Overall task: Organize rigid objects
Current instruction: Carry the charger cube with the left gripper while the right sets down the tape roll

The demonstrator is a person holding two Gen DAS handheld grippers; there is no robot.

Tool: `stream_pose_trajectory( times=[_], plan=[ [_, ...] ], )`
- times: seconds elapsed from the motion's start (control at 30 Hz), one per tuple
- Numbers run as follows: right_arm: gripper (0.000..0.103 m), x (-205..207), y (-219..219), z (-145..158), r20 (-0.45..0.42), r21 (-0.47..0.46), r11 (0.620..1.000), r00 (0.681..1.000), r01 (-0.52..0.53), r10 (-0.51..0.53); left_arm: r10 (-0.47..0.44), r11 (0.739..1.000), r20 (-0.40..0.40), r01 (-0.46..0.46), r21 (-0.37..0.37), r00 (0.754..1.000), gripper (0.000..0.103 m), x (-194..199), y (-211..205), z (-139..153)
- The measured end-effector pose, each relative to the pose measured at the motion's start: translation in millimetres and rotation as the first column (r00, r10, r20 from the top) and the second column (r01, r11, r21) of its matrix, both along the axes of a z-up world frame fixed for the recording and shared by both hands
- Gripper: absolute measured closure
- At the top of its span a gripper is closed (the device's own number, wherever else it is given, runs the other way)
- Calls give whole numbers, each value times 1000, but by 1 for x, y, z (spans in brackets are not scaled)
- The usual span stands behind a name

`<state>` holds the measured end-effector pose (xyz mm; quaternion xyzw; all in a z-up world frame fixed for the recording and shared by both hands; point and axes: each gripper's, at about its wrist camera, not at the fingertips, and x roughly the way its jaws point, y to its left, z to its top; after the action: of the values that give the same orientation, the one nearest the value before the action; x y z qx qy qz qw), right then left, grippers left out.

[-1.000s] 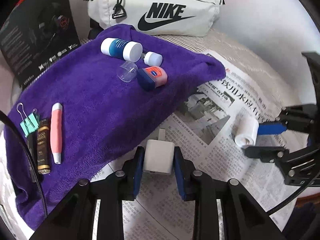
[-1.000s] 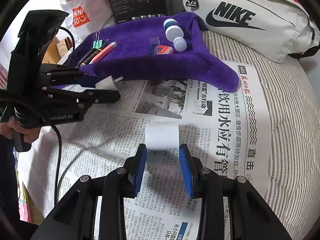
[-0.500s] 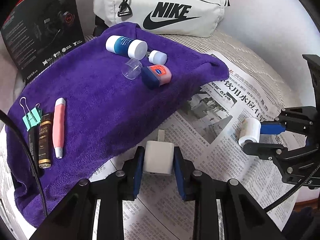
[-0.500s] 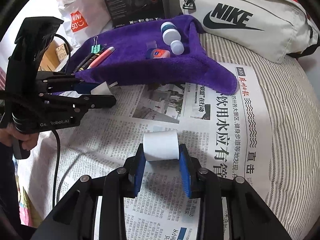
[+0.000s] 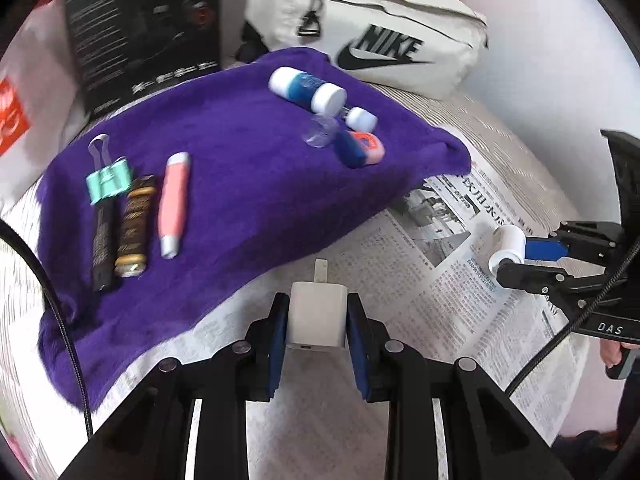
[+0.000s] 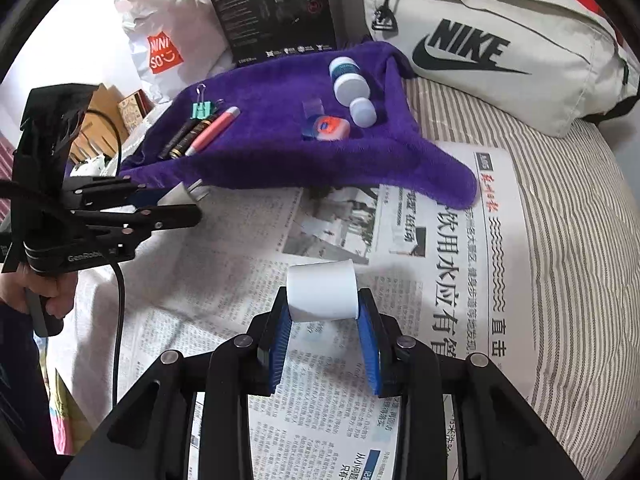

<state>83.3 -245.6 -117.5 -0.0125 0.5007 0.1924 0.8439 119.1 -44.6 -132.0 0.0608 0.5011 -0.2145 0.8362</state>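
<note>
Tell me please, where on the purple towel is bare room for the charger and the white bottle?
The towel is bare in its middle, between the pink pen and the clear cap. It is crowded by the clip and the blue bottle.

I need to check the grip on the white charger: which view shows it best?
Left wrist: the white charger sits centred between the left gripper fingers, prongs forward. The right wrist view shows only a sliver of it, mostly hidden by the gripper.
</note>
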Motion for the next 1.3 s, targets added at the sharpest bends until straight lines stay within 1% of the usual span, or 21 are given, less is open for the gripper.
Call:
stream_pose_trajectory(
  times=[0.2,0.4,0.47,0.53,0.6,0.67,0.8,1.0,1.1,1.3],
  plan=[
    [71,4,9,13,17,24,999,999,-29,28,61,998,16,-61,17,998,76,-12,20,13],
    [71,16,22,30,44,29,997,996,-73,71,112,994,30,-112,0,993,78,-16,38,28],
    [71,22,28,35,52,31,996,995,-83,82,116,993,41,-116,-5,992,78,-16,43,32],
    [71,27,34,40,67,27,995,993,-98,96,124,992,31,-123,-21,992,78,-14,48,33],
    [71,30,39,41,68,25,994,992,-108,106,119,993,22,-119,-14,993,78,-12,48,28],
    [71,31,44,39,67,18,993,991,-116,115,126,992,15,-126,10,992,78,-11,49,20],
    [71,29,49,34,53,22,992,991,-126,124,122,992,-1,-122,-20,992,78,-13,53,15],
    [71,35,54,29,41,15,991,990,-133,132,134,991,18,-133,-32,991,78,-13,58,25],
    [71,44,57,32,49,15,991,990,-135,134,136,990,32,-134,-42,990,78,-10,62,32],
    [71,65,66,38,64,5,990,988,-141,140,132,991,49,-131,-34,990,78,4,66,42]
  ],
)
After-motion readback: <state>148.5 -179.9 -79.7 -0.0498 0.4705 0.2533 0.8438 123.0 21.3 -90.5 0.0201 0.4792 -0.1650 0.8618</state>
